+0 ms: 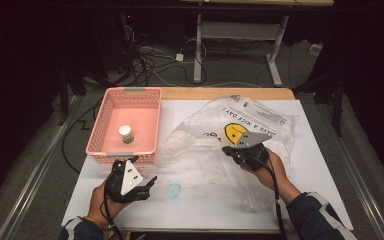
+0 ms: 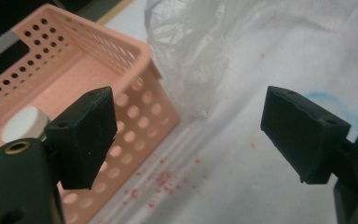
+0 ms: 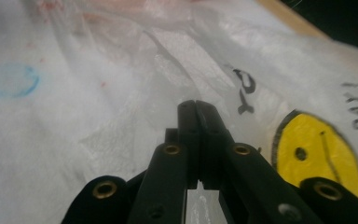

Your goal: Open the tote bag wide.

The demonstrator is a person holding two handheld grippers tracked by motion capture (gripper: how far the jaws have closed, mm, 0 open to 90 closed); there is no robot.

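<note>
Black handheld grippers, dark sleeves

Each gripper, left [image 1: 150, 183] and right [image 1: 226, 149], has matte black jaws, brass-ringed screw holes behind them, a grey three-cornered plate on top and a trailing black cable.

I see a lab, loose cables [image 1: 145, 62] at 11 o'clock on grey carpet, bench legs [image 1: 198, 47] at 12, black curtains.
</note>
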